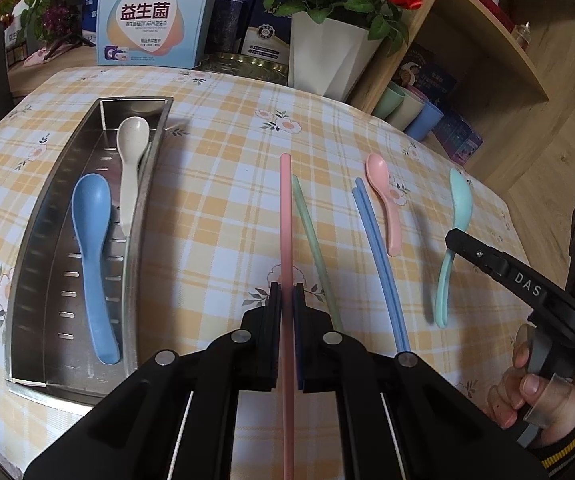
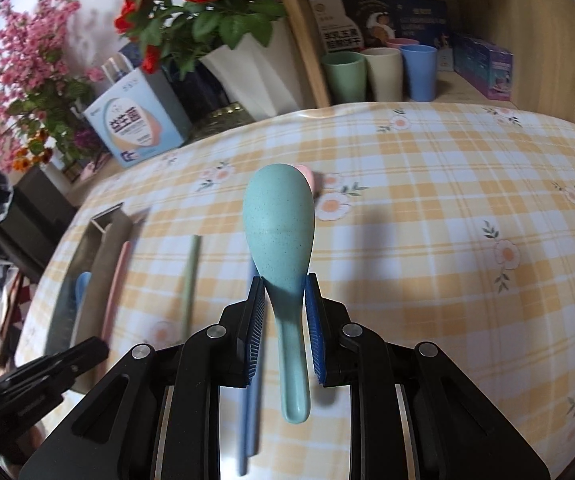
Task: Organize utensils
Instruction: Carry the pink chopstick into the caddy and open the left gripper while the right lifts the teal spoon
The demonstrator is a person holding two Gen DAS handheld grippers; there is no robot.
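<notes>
black fingers of the left gripper (image 1: pixel 286 294) fill the near edge of the left wrist view, pressed together on a long pink plastic chopstick (image 1: pixel 286 220) that runs straight away from the camera over the yellow-and-white checked tablecloth (image 1: pixel 215 184). just right of it a pale green chopstick (image 1: pixel 312 240) lies flat on the cloth, angled slightly, and further right a pair of blue chopsticks (image 1: pixel 379 264) lies side by side. a small pink plastic spoon (image 1: pixel 385 200) rests beyond them, bowl toward the far side.

at the left of the table sits a long perforated stainless steel tray (image 1: pixel 35 264). inside it lie a blue plastic spoon (image 1: pixel 93 256), nearer, and a cream plastic spoon (image 1: pixel 129 168), farther, its bowl close to the tray's far end.

the right gripper (image 2: pixel 285 282), held by a hand (image 1: pixel 543 396) at the right edge, is clamped on a teal speckled plastic spoon (image 2: pixel 279 236); its blue ribbed pads (image 2: pixel 315 340) press the neck just below the bowl, and the handle hangs back between the fingers. the spoon is off the cloth, casting a shadow beneath.

a white faceted pot of red roses (image 1: pixel 327 52) and a light blue printed box (image 1: pixel 153 20) stand at the table's far edge. green, cream and blue cups (image 2: pixel 379 74) sit on a wooden shelf to the right.
</notes>
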